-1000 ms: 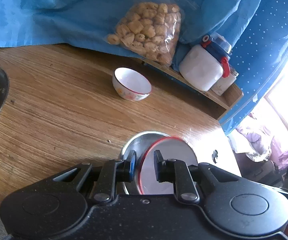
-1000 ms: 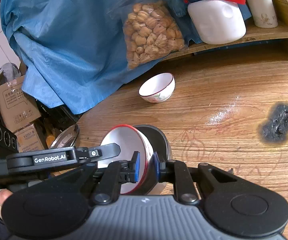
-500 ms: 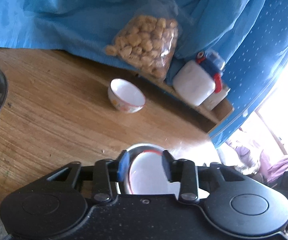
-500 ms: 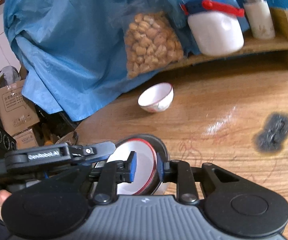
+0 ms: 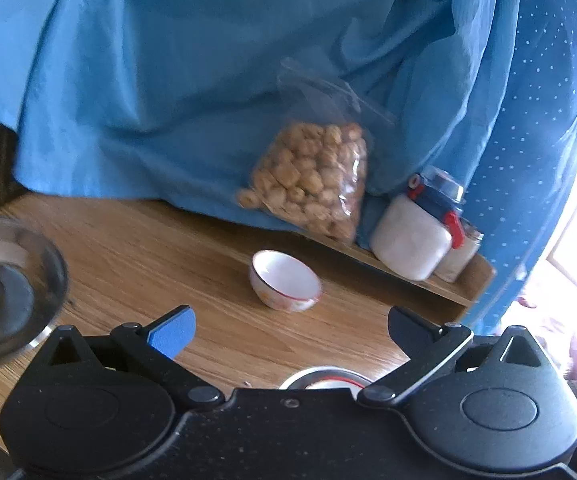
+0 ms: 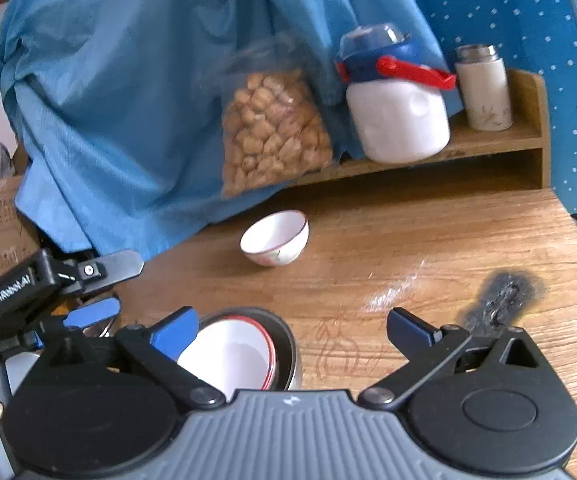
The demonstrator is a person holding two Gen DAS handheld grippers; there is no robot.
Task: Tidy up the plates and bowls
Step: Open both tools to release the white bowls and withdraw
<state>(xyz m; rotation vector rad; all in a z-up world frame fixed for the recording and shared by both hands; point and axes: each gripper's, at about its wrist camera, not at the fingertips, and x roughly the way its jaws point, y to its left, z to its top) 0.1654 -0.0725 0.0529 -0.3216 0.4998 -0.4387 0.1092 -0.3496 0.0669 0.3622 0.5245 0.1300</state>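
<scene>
A: How do the jaws stand?
B: On the left gripper (image 5: pixel 290 326) and the right gripper (image 6: pixel 292 328) they are opening wide, nothing between them.
A: And the red-rimmed bowl (image 6: pixel 228 358)?
B: Inside the steel bowl (image 6: pixel 288 350) on the table (image 6: pixel 408 240), perhaps tilted. Another small bowl (image 6: pixel 275 238) stands apart, further back.
</scene>
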